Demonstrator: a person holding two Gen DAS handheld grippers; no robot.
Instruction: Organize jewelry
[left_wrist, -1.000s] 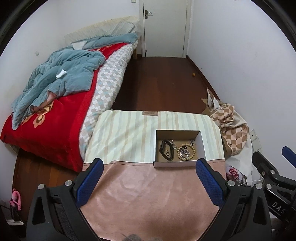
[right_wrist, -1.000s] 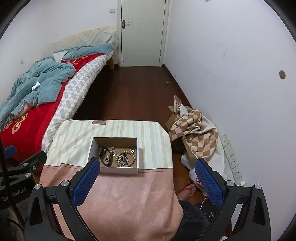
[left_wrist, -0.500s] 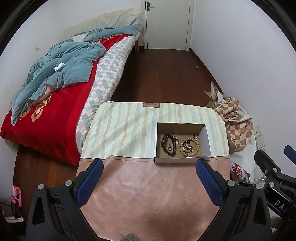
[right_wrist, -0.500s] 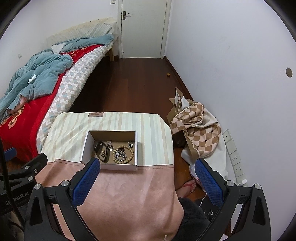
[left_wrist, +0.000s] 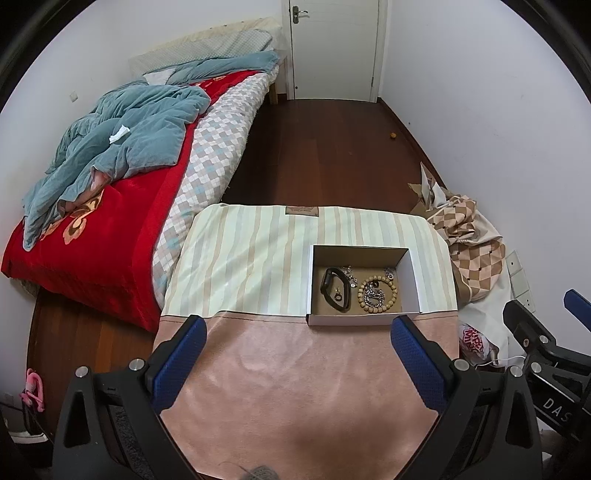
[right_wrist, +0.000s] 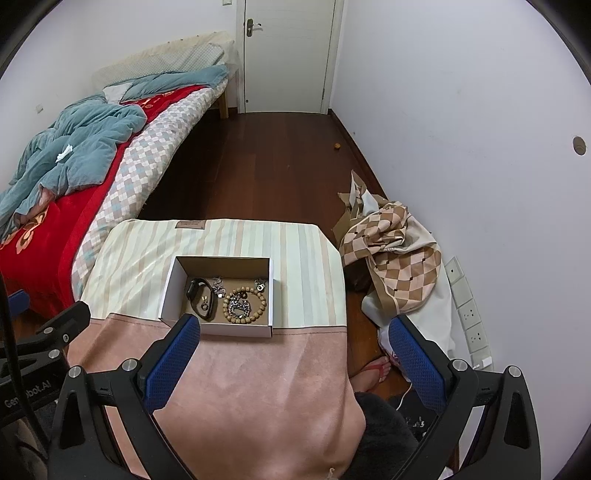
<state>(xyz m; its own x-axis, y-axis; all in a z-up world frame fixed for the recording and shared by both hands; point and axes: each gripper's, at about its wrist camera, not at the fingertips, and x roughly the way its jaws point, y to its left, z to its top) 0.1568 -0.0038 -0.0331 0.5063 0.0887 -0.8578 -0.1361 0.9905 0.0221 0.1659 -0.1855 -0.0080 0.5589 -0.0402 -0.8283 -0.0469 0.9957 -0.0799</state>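
Two sets of fingers, mine, both spread wide, holding nothing: left gripper, right gripper hover above pink near end of bench, likely lining up a reach. Beyond, on striped cloth: open box corralling jewelry, black band beside bead bracelet ringing silver chain, small pieces near. Farther: bed, door.

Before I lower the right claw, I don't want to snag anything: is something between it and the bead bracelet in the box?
Nothing visible. The open right claw hovers above the box, whose top is open; the bead bracelet lies uncovered.
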